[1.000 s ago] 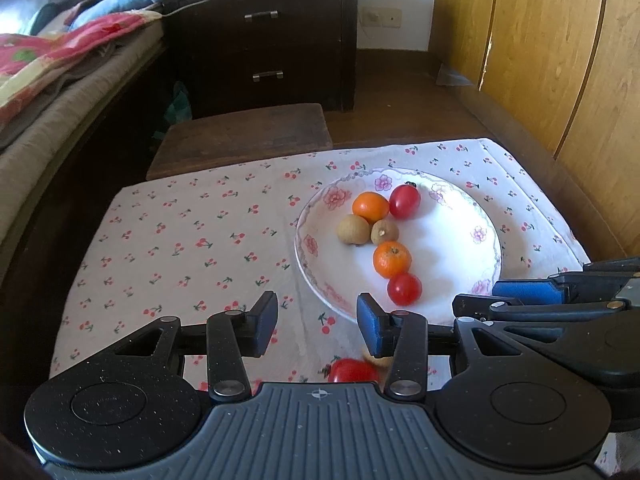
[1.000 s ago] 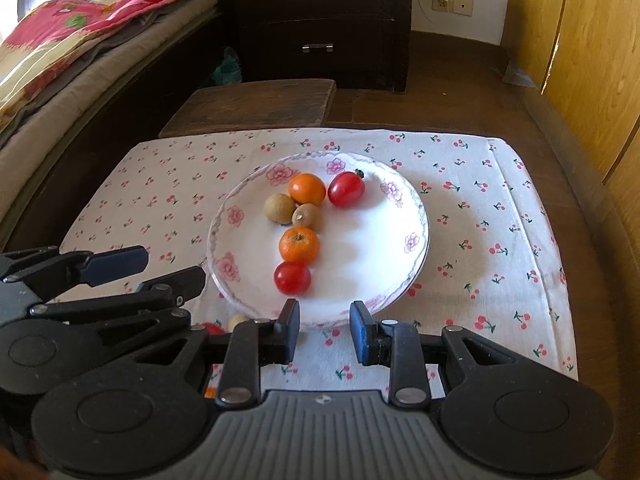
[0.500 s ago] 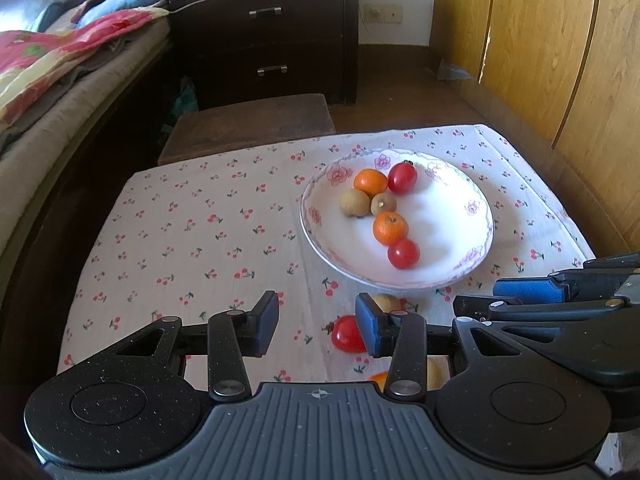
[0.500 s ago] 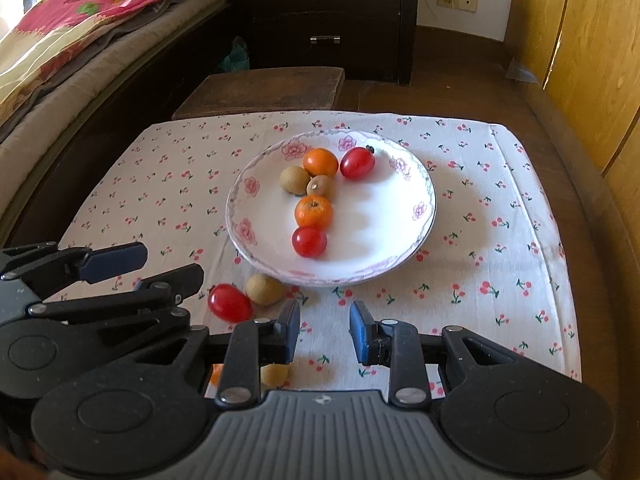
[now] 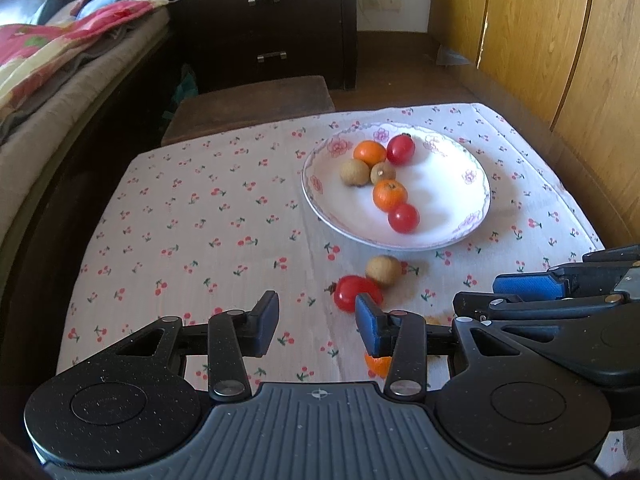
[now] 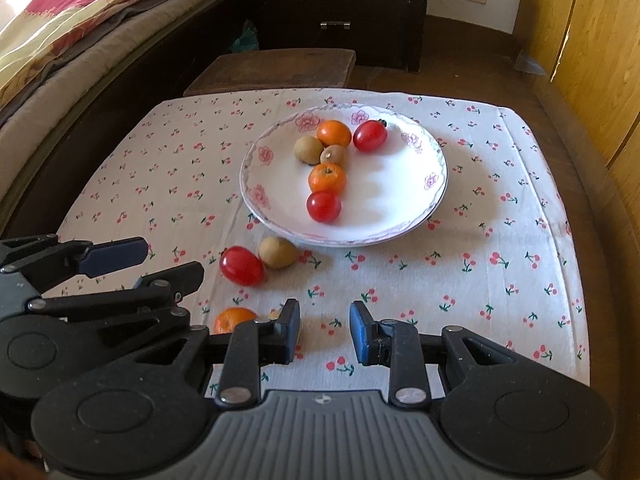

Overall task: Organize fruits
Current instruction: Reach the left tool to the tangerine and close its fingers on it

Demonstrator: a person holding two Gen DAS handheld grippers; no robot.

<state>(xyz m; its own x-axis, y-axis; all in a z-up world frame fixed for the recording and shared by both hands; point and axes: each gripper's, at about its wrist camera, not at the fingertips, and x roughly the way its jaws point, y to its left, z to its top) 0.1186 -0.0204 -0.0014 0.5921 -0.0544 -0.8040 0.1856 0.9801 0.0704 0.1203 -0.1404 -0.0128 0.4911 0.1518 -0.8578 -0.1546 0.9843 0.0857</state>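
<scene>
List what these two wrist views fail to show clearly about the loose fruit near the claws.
- Orange fruit on the cloth: in the right wrist view the right claw body covers its lower part; in the left wrist view only a sliver shows under the left claw.
- Pale thing beside it: mostly hidden by the claw finger, kind unclear.
- Loose tomato: near edge covered by a left finger pad.

Bright daylight, slight glare washing out the plate (image 6: 434, 200) interior, soft fruit shadows falling right. Strong fisheye bending at edges, corners vignetted dark.
</scene>
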